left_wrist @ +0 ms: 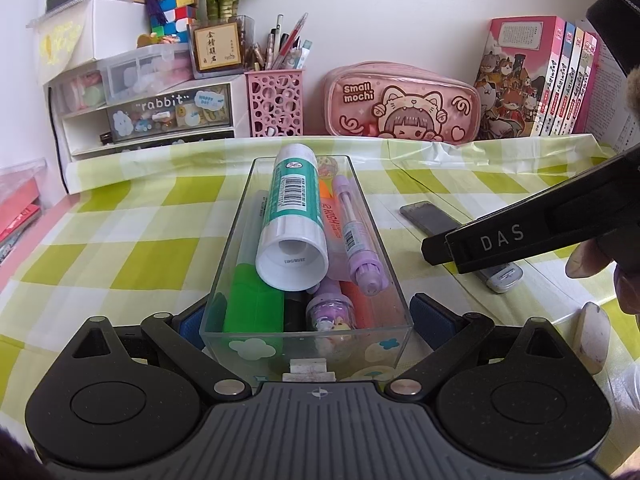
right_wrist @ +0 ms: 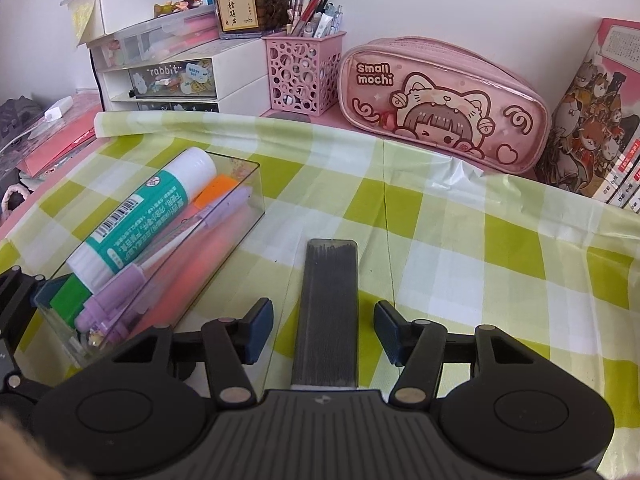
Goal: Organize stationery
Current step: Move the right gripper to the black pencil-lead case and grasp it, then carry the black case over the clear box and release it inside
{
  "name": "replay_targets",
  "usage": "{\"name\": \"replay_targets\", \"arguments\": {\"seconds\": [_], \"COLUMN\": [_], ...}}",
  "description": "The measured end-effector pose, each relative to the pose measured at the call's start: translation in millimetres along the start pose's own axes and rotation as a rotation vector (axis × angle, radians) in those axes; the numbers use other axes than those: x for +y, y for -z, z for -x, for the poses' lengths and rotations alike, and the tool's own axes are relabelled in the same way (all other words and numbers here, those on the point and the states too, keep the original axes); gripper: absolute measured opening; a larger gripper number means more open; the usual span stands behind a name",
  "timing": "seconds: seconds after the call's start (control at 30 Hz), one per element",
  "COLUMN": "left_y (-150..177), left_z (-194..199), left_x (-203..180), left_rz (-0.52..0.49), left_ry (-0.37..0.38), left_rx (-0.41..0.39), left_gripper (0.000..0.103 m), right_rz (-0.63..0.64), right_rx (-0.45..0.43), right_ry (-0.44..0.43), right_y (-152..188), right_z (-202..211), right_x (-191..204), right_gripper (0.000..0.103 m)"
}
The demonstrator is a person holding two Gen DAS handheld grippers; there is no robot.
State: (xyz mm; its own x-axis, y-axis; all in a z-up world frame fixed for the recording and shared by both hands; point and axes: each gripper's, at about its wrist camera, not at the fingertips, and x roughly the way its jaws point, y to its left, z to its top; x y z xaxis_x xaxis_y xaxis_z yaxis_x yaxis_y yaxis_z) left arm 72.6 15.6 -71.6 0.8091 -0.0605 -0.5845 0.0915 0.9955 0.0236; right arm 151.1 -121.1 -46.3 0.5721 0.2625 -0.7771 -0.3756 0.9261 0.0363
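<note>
The left tool [left_wrist: 306, 318] grips the clear tray [left_wrist: 240, 216] on the counter [right_wrist: 460, 240]; the right tool [right_wrist: 324, 332] straddles the lead case [right_wrist: 328, 308] — partly open, pads clear. Next — close and lift it trayward.

Beside the pink pencil case [right_wrist: 440, 108] we see a green-and-white checked tablecloth [right_wrist: 460, 240], a teal-and-white glue stick [left_wrist: 290, 208], and a dark grey lead case [right_wrist: 328, 312].
</note>
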Motion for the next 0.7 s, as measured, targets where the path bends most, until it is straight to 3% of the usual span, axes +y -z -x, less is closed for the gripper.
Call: {"name": "replay_targets", "arguments": {"seconds": [0.1,0.3,0.7], "left_y": [0.0,0.1,0.2], "left_z": [0.1,0.2,0.3], "left_x": [-0.3,-0.2,0.2], "left_rz": [-0.003,-0.001,0.000], "left_ry": [-0.002,-0.001,0.001], "left_rx": [-0.002,-0.001,0.000], "left_gripper": [0.095,0.095,0.095], "right_rz": [0.000,-0.041,-0.241], "right_rx": [0.000,-0.009,-0.037], "right_ry": [0.002,-0.006,-0.109], "right_y": [0.4,3.5,-1.7], "right_z": [3.0,6.6,22.8], "right_x": [1.0,-1.8,-23.0], "right_gripper": [0.031,0.031,0.030]}}
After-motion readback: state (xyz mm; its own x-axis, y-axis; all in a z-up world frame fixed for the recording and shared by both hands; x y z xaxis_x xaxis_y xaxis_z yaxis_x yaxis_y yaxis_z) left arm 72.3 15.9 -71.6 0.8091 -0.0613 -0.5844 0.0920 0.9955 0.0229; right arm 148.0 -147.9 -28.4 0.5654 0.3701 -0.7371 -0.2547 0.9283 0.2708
